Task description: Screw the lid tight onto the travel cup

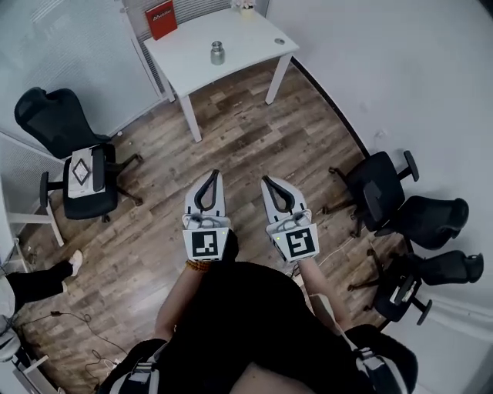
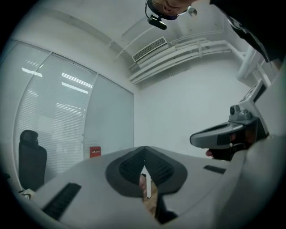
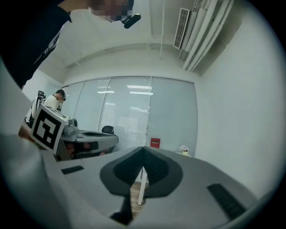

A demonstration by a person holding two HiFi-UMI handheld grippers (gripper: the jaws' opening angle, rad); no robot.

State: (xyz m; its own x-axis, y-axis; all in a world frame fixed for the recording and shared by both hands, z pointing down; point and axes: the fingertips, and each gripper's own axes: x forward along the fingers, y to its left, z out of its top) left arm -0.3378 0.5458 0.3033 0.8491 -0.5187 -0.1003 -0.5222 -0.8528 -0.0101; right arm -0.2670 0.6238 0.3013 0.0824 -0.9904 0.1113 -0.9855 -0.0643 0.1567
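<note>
The metal travel cup (image 1: 217, 53) stands upright on the white table (image 1: 246, 46) far ahead of me, its top looking capped. A small round grey thing (image 1: 279, 41) lies near the table's right edge. Both grippers hang over the wooden floor, well short of the table and pointing toward it. My left gripper (image 1: 209, 178) is shut with nothing between its jaws; in its own view the closed tips (image 2: 144, 152) meet. My right gripper (image 1: 269, 183) is shut and empty too, tips (image 3: 143, 151) together. The cup is hidden behind the jaws in both gripper views.
A red box (image 1: 161, 18) and a small plant (image 1: 246, 6) sit at the table's back. A black office chair (image 1: 85, 173) with papers stands left; several black chairs (image 1: 381, 188) crowd the right wall. Another person's leg (image 1: 42, 278) shows at lower left.
</note>
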